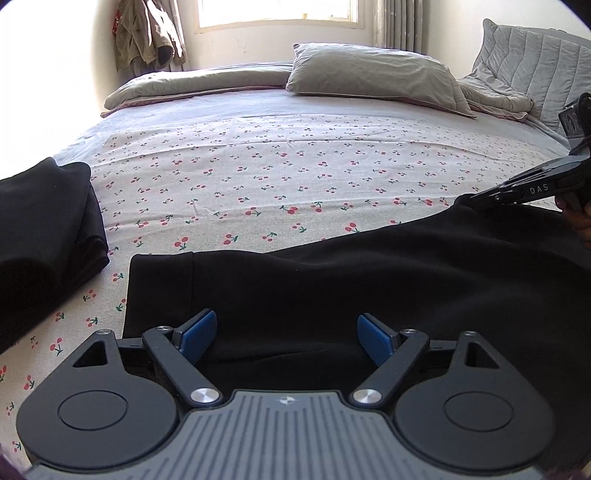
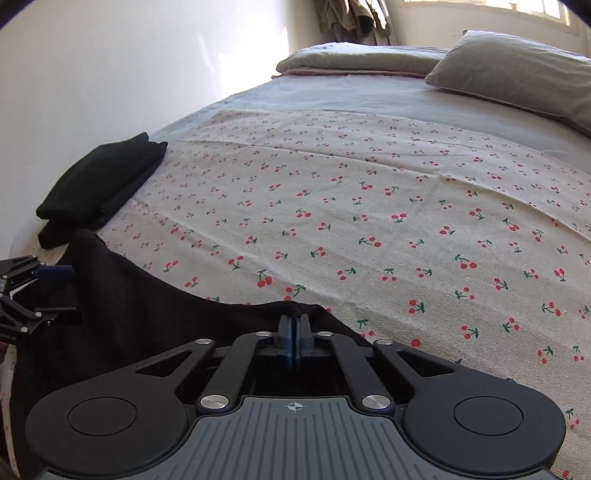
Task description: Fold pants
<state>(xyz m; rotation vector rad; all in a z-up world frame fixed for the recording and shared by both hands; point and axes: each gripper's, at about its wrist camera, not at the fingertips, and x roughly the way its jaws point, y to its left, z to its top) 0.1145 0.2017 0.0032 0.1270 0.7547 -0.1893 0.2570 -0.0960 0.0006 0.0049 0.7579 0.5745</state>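
The black pants (image 1: 369,280) lie spread on the cherry-print sheet (image 1: 280,177) at the near edge of the bed, directly under and ahead of both grippers. The left gripper (image 1: 286,334) hangs over the cloth with its blue pads (image 1: 195,334) standing wide apart; the dark fabric lies beneath the gap between them, and neither pad presses on it. In the right wrist view, the right gripper (image 2: 294,334) has its two fingers brought fully together, and a small peak of the pants' far edge is pinched at their tips, so it holds the pants at that edge. To the right of the left gripper, at the frame's margin, the other gripper appears from the side, its nose resting on the pants' edge. To the left of both grippers, well apart from the spread pants, sits a folded black garment (image 2: 107,184) near the sheet's side. Far ahead of the grippers lie a grey pillow (image 1: 373,75) and a folded grey quilt (image 1: 192,86), below a bright window (image 1: 277,13).
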